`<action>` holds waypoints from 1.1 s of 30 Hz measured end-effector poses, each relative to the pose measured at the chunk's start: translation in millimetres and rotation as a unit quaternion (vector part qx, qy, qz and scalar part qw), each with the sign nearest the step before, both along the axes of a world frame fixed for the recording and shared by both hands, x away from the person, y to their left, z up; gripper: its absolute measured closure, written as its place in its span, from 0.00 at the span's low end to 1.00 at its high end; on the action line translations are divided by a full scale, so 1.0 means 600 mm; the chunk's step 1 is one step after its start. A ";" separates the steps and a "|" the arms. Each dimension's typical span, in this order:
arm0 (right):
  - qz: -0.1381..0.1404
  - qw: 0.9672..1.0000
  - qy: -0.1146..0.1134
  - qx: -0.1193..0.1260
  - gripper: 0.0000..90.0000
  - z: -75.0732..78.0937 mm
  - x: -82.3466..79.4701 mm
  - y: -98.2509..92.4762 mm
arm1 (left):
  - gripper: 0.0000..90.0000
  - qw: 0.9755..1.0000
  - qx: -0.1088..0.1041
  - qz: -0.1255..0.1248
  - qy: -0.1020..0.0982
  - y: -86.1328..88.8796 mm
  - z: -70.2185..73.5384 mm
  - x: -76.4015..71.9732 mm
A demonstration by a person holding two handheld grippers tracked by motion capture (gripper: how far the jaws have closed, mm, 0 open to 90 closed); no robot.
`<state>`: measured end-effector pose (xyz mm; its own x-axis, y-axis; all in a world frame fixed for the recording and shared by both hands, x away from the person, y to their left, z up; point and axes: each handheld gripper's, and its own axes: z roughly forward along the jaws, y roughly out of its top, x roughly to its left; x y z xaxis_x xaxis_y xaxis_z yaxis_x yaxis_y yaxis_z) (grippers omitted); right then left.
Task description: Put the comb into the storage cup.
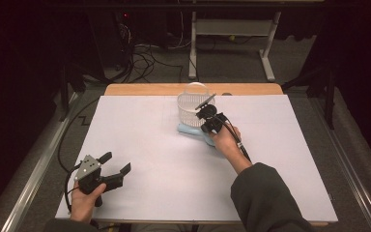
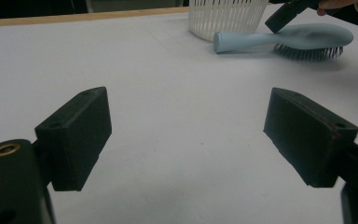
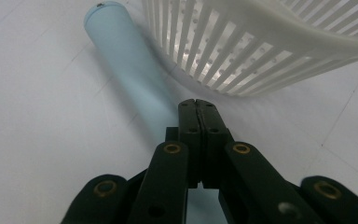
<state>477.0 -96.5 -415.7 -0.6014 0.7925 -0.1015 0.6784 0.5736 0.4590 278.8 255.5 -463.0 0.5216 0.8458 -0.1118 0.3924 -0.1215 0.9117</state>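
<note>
At the near left of the white table, the person's left hand holds the left gripper low over the surface, its jaws spread wide with nothing between them. In the left gripper view the two black jaws stand far apart over bare tabletop, and they point across the table toward the hairbrush and basket at the far side.

Toward the middle of the table, near its far edge, a white slatted plastic basket with a hoop handle stands upright. A light blue hairbrush lies flat on the table just in front of the basket, bristles down, its round-ended handle pointing to the left in the left gripper view and its head to the right. In the right gripper view the handle runs alongside the basket's curved wall, very close to it; whether the two touch cannot be told.

To the right of centre, the person's right hand, in a dark sleeve, holds the right gripper down over the hairbrush, just beside the basket. Its jaws are pressed together, tip against tip, with nothing pinched between them, and they sit directly above the brush handle. A cable trails from this gripper back along the forearm.
</note>
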 end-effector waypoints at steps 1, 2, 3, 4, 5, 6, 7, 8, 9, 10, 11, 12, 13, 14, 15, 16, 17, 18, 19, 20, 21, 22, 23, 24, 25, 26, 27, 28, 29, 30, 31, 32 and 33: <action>0.000 1.000 0.000 0.000 1.00 0.000 0.000 0.000 | 0.18 1.000 0.000 0.000 0.000 0.000 0.000 0.000; -0.002 1.000 0.000 0.000 1.00 0.000 0.000 0.001 | 0.18 1.000 0.000 0.000 0.000 0.000 0.000 0.000; -0.002 1.000 -0.001 -0.001 1.00 0.000 0.000 0.001 | 0.18 1.000 0.000 0.000 0.000 0.000 0.000 0.000; -0.001 1.000 -0.001 -0.001 1.00 0.000 0.000 0.001 | 0.18 1.000 0.000 0.000 0.000 0.000 0.000 0.000; -0.001 1.000 -0.002 -0.002 1.00 -0.001 0.000 0.001 | 0.18 1.000 0.000 0.000 0.000 0.000 0.000 0.000; 0.000 1.000 -0.002 -0.002 1.00 -0.001 0.000 0.002 | 0.18 1.000 0.000 0.000 0.000 0.000 0.000 0.000; -0.001 1.000 -0.002 -0.004 1.00 -0.001 0.000 0.002 | 0.18 1.000 0.000 0.000 0.000 0.000 0.000 0.000; 0.000 1.000 -0.003 -0.004 1.00 -0.001 0.001 0.002 | 0.18 1.000 0.000 0.000 0.000 0.000 0.000 0.000; 0.001 1.000 -0.004 -0.005 1.00 -0.001 0.001 0.002 | 0.18 1.000 0.000 0.000 0.000 0.000 0.000 0.000; 0.000 1.000 -0.003 -0.005 1.00 -0.001 0.001 0.002 | 0.18 1.000 0.000 0.000 0.000 0.000 0.000 0.000; 0.001 1.000 -0.005 -0.007 1.00 -0.002 0.001 0.002 | 0.18 1.000 0.000 0.000 0.000 0.000 0.000 0.000; 0.001 1.000 -0.005 -0.007 1.00 -0.002 0.001 0.002 | 0.18 1.000 0.000 0.000 0.000 0.000 0.000 0.000; 0.001 1.000 -0.005 -0.008 1.00 -0.002 0.001 0.002 | 0.18 1.000 0.000 0.000 0.000 0.000 0.000 0.000; 0.001 1.000 -0.005 -0.008 1.00 -0.002 0.002 0.002 | 0.18 1.000 0.000 0.000 0.000 0.000 0.000 0.000; -0.001 1.000 -0.005 -0.007 1.00 -0.003 0.002 0.002 | 0.18 1.000 0.000 0.000 0.000 0.000 0.000 0.000; -0.001 1.000 -0.005 -0.007 1.00 -0.003 0.002 0.002 | 0.18 1.000 0.000 0.000 0.000 0.000 0.000 0.000; -0.001 1.000 -0.005 -0.007 1.00 -0.003 0.002 0.002 | 0.18 1.000 0.000 0.000 0.000 0.000 0.000 0.000; 0.001 1.000 -0.005 -0.010 1.00 -0.003 0.002 0.002 | 0.18 1.000 0.000 0.000 0.000 0.000 0.000 0.000; 0.001 1.000 -0.005 -0.010 1.00 -0.003 0.002 0.002 | 0.18 1.000 0.000 0.000 0.000 0.000 0.000 0.000; 0.003 1.000 -0.007 -0.009 1.00 -0.004 0.002 0.002 | 0.18 1.000 -0.001 0.000 0.000 0.000 0.000 0.000; 0.003 1.000 -0.007 -0.009 1.00 -0.004 0.002 0.002 | 0.18 1.000 -0.001 0.000 0.000 0.000 0.000 0.000; 0.004 1.000 -0.006 -0.010 1.00 -0.004 0.002 0.002 | 0.18 1.000 0.000 0.000 0.000 0.000 0.000 0.000; 0.004 1.000 -0.006 -0.010 1.00 -0.004 0.002 0.002 | 0.18 1.000 0.000 0.000 0.000 0.000 0.000 0.000; 0.003 1.000 -0.006 -0.010 1.00 -0.004 0.002 0.003 | 0.18 1.000 0.000 0.000 0.000 0.000 0.000 0.000; 0.003 1.000 -0.006 -0.010 1.00 -0.004 0.002 0.003 | 0.18 1.000 0.000 0.000 0.000 0.000 0.000 0.000; 0.002 1.000 -0.006 -0.011 1.00 -0.004 0.001 0.003 | 0.18 1.000 -0.001 0.000 0.000 0.000 0.000 0.000; 0.002 1.000 -0.006 -0.010 1.00 -0.004 0.002 0.004 | 0.18 1.000 0.000 0.000 0.000 0.000 0.000 0.000; 0.002 1.000 -0.006 -0.009 1.00 -0.004 0.002 0.004 | 0.18 1.000 0.000 0.000 0.000 0.000 0.000 0.000; 0.002 1.000 -0.007 -0.010 1.00 -0.004 0.002 0.004 | 0.18 1.000 0.000 0.000 0.000 0.000 0.000 0.000; 0.002 1.000 -0.007 -0.010 1.00 -0.005 0.002 0.004 | 0.18 1.000 0.000 0.000 0.000 0.000 0.000 0.000; 0.003 1.000 -0.007 -0.011 1.00 -0.005 0.002 0.005 | 0.18 1.000 0.000 0.000 0.000 0.000 0.000 0.000; 0.003 1.000 -0.006 -0.012 1.00 -0.004 0.002 0.005 | 0.18 1.000 -0.001 0.000 0.001 0.000 0.000 0.000; 0.004 1.000 -0.007 -0.013 1.00 -0.005 0.002 0.005 | 0.18 1.000 -0.001 0.000 0.001 0.000 0.000 0.000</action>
